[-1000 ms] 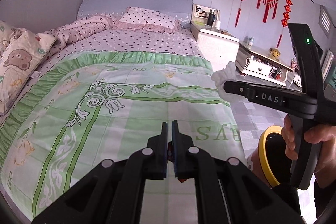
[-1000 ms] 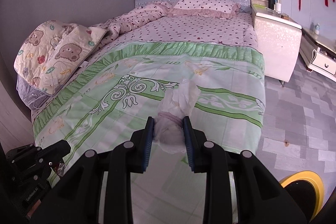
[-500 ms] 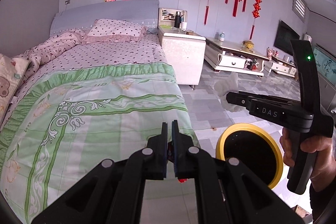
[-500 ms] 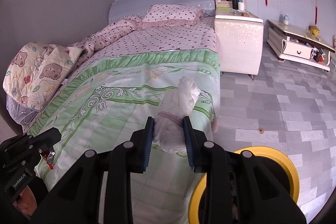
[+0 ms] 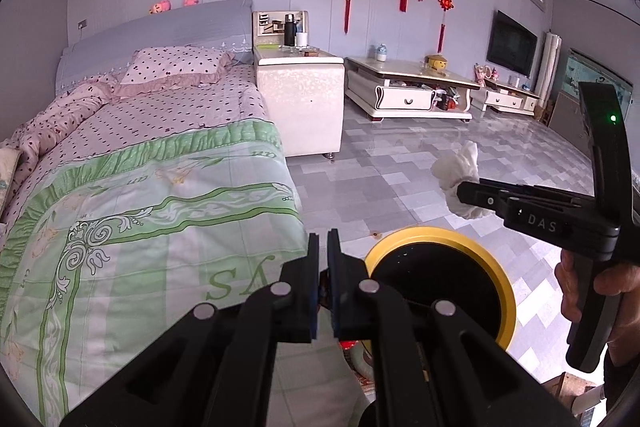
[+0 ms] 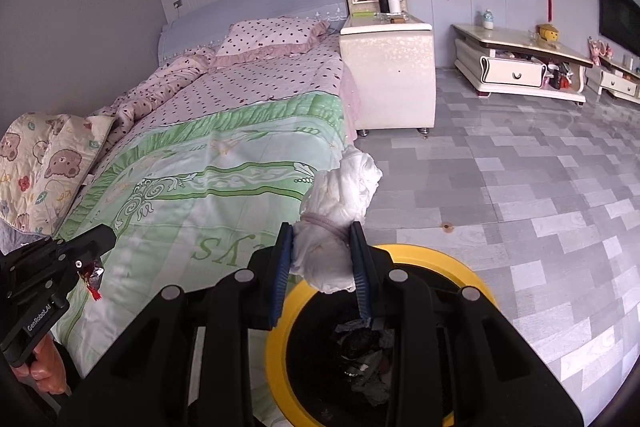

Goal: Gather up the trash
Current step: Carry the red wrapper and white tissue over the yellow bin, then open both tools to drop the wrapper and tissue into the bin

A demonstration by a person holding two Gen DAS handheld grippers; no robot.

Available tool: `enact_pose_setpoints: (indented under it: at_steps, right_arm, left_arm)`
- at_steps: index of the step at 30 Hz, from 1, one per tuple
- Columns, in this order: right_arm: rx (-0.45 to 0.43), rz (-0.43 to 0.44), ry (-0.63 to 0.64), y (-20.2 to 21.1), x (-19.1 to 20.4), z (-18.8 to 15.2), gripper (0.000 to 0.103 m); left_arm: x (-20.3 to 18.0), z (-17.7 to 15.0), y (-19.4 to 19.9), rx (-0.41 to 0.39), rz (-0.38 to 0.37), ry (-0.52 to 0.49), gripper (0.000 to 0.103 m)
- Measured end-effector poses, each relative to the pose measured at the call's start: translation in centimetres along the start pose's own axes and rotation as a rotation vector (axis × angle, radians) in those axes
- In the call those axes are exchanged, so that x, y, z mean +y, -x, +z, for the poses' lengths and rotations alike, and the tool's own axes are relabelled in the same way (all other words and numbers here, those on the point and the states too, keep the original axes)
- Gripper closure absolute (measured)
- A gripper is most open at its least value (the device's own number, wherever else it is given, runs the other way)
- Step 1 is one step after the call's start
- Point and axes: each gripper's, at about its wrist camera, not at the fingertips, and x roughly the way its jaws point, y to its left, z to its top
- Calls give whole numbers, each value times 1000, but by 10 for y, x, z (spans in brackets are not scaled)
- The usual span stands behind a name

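Note:
My right gripper point(image 6: 322, 251) is shut on a white crumpled wad point(image 6: 336, 215) tied with a pale band, held just above the near rim of a black trash bin with a yellow rim point(image 6: 472, 279). Trash lies inside the bin. In the left wrist view the wad point(image 5: 460, 179) sticks out of the right gripper point(image 5: 476, 201) above the bin point(image 5: 500, 267). My left gripper point(image 5: 323, 259) is shut on a small red and silver wrapper point(image 6: 93, 277), held over the bed's foot corner beside the bin.
The bed with a green patterned sheet point(image 5: 140, 211) fills the left. A white nightstand point(image 5: 300, 103) stands beside it, a low TV cabinet point(image 5: 408, 95) against the far wall. Grey tiled floor point(image 6: 520, 187) spreads to the right.
Both grippers have swung right, off the bed and toward the bin. The wad has moved from over the sheet to above the bin's rim. Both grips are unchanged.

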Motion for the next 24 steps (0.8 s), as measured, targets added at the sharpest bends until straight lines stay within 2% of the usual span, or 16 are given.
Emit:
enact_pose_setpoints:
  at_steps: [13,24]
  right_arm:
    - [41,-51,-82,-7,-54,-27,75]
    - [82,-59,-127,-30,-67,-39,75]
  left_arm:
    - [-44,0,-60,103,-46,-31,99]
    - [-60,-13,-101,203,-87,-28,98]
